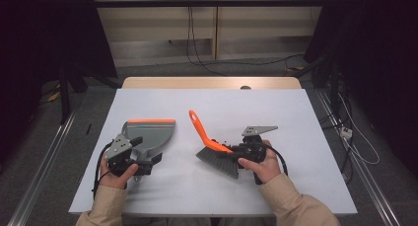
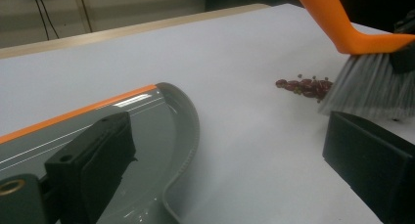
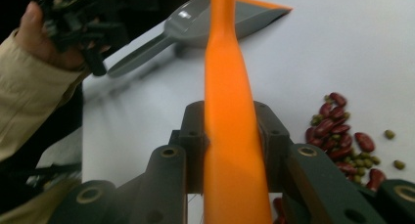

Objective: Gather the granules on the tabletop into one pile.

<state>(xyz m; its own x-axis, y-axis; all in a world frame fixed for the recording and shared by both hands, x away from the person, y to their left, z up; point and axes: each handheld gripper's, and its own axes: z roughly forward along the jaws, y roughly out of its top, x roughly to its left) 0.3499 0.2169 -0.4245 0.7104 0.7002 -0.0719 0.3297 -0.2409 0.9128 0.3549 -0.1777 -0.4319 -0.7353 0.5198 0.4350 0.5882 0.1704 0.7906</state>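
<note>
Your right gripper [image 1: 231, 151] is clamped on the orange handle of the brush [image 1: 213, 148], low down where the handle meets the head, and the right gripper view shows the handle [image 3: 229, 111] pinched squarely between both pads. That is a sound place to hold: the plastic looks stiff and light, but smooth enough to twist in the pads if you press hard, so keep the bristles [image 2: 367, 87] doing the work; they are soft and will splay. The pile of beans [image 2: 306, 86], dark red ones mixed with small green ones, lies on the white table [image 1: 296, 117] just beside the bristle tips, on the side facing the dustpan [image 1: 150, 134]. Beans are hard, round and loose, so they will likely roll and scatter under a fast stroke; a few green ones [image 3: 394, 148] already sit apart from the pile. The dustpan lies flat, well to the left of the beans, its orange lip [image 1: 152, 121] pointing away from you rather than toward them. Your left gripper [image 1: 148, 164] is at the dustpan's handle, one jaw over the pan, but I cannot tell whether it grips. Nothing stands between beans and dustpan, only bare table.
</note>
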